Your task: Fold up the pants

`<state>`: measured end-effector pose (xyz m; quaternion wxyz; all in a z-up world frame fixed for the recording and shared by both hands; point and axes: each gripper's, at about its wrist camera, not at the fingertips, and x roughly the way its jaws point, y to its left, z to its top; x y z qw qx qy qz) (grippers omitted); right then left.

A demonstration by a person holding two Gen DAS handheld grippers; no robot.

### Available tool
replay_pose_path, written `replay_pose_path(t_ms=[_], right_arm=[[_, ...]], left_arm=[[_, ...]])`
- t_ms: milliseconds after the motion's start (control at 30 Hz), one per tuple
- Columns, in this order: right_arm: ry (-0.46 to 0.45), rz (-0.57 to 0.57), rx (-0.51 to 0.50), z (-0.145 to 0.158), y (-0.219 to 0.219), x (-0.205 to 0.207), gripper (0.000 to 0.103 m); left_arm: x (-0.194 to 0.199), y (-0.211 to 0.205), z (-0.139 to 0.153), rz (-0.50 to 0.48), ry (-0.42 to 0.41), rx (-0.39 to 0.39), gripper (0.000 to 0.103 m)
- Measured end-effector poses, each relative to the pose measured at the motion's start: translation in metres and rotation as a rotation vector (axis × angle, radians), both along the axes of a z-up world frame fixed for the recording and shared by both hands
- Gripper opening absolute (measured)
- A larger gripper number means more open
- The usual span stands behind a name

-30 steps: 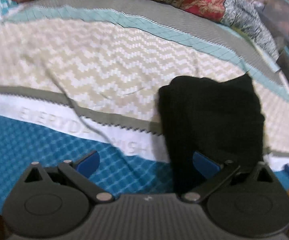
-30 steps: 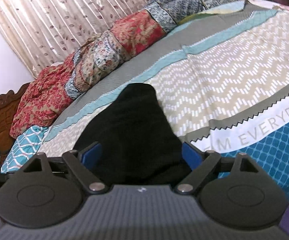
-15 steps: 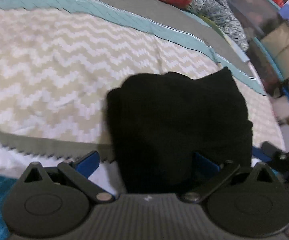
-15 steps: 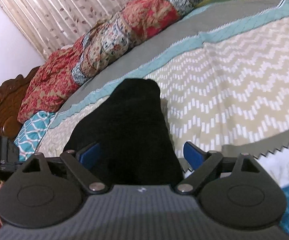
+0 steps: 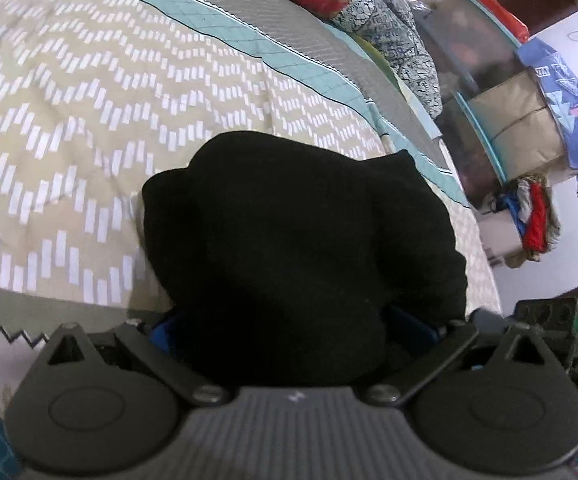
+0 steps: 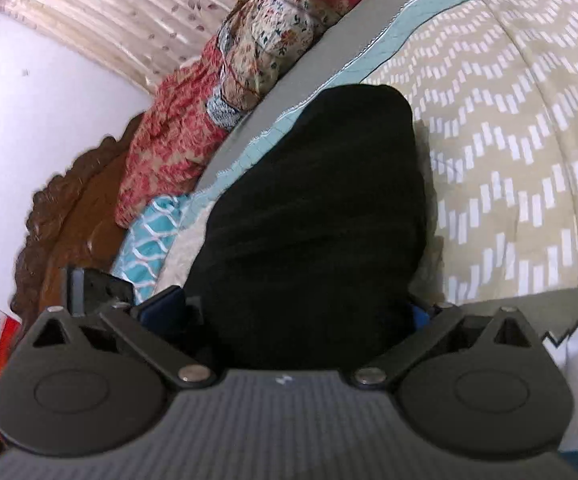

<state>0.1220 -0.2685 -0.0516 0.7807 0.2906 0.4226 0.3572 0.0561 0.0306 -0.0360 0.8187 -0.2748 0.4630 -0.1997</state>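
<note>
Bed takes most of both views, covered by a bedspread (image 5: pixel 89 120) in beige-and-white chevron with teal and grey bands. Floral quilts (image 6: pixel 217 92) in red and cream piled along its far edge. Carved dark wood headboard (image 6: pixel 69 216) against a plain white wall (image 6: pixel 29 100). Pleated beige curtain (image 6: pixel 109 12) with a leaf print behind the quilts. Beside the bed: teal-framed shelving (image 5: pixel 485 92) with boxes, blue printed cloth (image 5: pixel 561 80) hanging over it, red and blue clothes (image 5: pixel 529 216) heaped below. Light is soft, indoor.
</note>
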Motion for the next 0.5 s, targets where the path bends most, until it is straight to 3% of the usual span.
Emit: replay_pose_path(t_ms=[67, 100, 167, 200, 233, 300, 367, 500], right_arm=[[-0.028, 0.027, -0.113, 0.002, 0.016, -0.002, 0.103], [-0.056, 0.039, -0.168, 0.006, 0.027, -0.006, 0.101], [-0.089, 0.040, -0.262, 0.018, 0.040, -0.010, 0.080], [-0.087, 0.028, -0.275, 0.025, 0.041, -0.010, 0.057], [-0.070, 0.026, -0.264, 0.032, 0.041, -0.009, 0.052], [-0.102, 0.022, -0.250, 0.050, 0.042, -0.012, 0.049], [-0.193, 0.022, -0.240, 0.075, 0.048, -0.016, 0.049], [-0.358, 0.004, -0.126, 0.127, 0.058, 0.008, 0.049]], left_arm=[[0.000, -0.013, 0.005, -0.007, -0.031, 0.069, 0.099], [-0.002, -0.016, 0.008, -0.001, -0.046, 0.095, 0.085], [0.001, -0.011, 0.011, 0.008, -0.039, 0.069, 0.073], [0.001, -0.005, 0.012, 0.018, -0.027, 0.022, 0.067], [0.002, -0.001, 0.015, 0.021, -0.022, -0.018, 0.065], [-0.001, 0.005, 0.033, 0.031, -0.053, -0.052, 0.063], [-0.004, 0.012, 0.067, 0.038, -0.169, -0.030, 0.063], [0.018, 0.035, 0.134, 0.056, -0.359, -0.009, 0.063]])
